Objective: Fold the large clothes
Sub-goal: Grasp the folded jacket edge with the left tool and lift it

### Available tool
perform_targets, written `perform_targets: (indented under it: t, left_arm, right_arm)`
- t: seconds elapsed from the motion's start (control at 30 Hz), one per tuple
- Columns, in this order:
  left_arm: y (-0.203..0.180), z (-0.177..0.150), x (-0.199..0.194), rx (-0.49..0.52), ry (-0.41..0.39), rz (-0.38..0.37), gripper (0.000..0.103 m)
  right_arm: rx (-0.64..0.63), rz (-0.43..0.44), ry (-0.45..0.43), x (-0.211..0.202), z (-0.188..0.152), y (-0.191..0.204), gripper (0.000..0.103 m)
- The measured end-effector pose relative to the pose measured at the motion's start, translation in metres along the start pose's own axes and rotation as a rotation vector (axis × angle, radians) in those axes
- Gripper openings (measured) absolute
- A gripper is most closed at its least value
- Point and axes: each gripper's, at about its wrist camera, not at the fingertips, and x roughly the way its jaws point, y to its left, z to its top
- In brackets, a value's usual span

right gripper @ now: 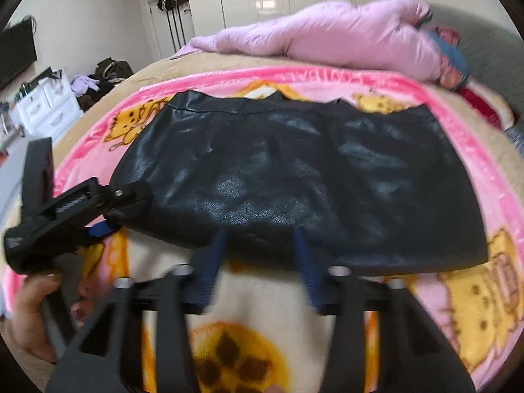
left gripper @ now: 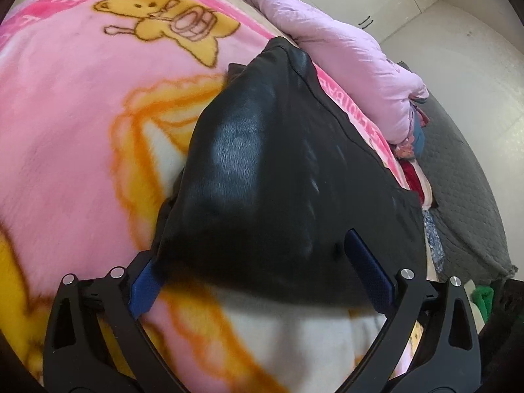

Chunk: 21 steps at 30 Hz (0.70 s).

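Lying flat on the pink blanket (right gripper: 458, 150), the black leather garment (right gripper: 294, 177) has both grippers at its near hem: left gripper (left gripper: 258, 271) spread wide around a corner, right gripper (right gripper: 262, 245) jaws half-closed, grip unclear.

Both wrist cameras look steeply down, close over the black leather garment (left gripper: 262, 177) (right gripper: 294, 180): left from its corner, right from its near hem.

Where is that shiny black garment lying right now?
The black leather garment lies flat mid-frame in both views, on the pink cartoon blanket covering the bed, with a lilac quilt heaped behind it.
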Motion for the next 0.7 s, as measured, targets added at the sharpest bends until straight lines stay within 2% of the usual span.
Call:
perform_targets:
  t: [0.1, 0.2, 0.3, 0.37, 0.6, 0.63, 0.7]
  left_arm:
    - [0.0, 0.0, 0.0, -0.014, -0.029, 0.006, 0.081]
    - [0.006, 0.001, -0.004, -0.042, -0.052, -0.012, 0.069]
    - [0.009, 0.002, -0.007, -0.048, -0.068, -0.037, 0.055]
    - [0.007, 0.0, -0.011, -0.028, -0.082, -0.049, 0.048]
    - [-0.022, 0.001, -0.023, 0.113, -0.15, -0.011, 0.037]
    - [-0.025, 0.001, -0.025, 0.127, -0.159, -0.007, 0.037]
    - [-0.028, 0.003, -0.027, 0.143, -0.172, -0.004, 0.035]
  right_arm:
    - [0.028, 0.047, -0.004, 0.004, 0.007, -0.005, 0.007]
    - [0.041, 0.052, 0.006, 0.014, 0.014, -0.01, 0.001]
    - [0.086, 0.066, 0.083, 0.038, 0.01, -0.019, 0.0]
    - [0.069, 0.059, 0.107, 0.05, 0.003, -0.019, 0.0]
    - [0.049, 0.029, 0.091, 0.054, -0.005, -0.015, 0.0]
    - [0.051, 0.039, 0.095, 0.052, -0.003, -0.015, 0.0]
    - [0.134, 0.109, 0.102, 0.041, 0.009, -0.028, 0.0]
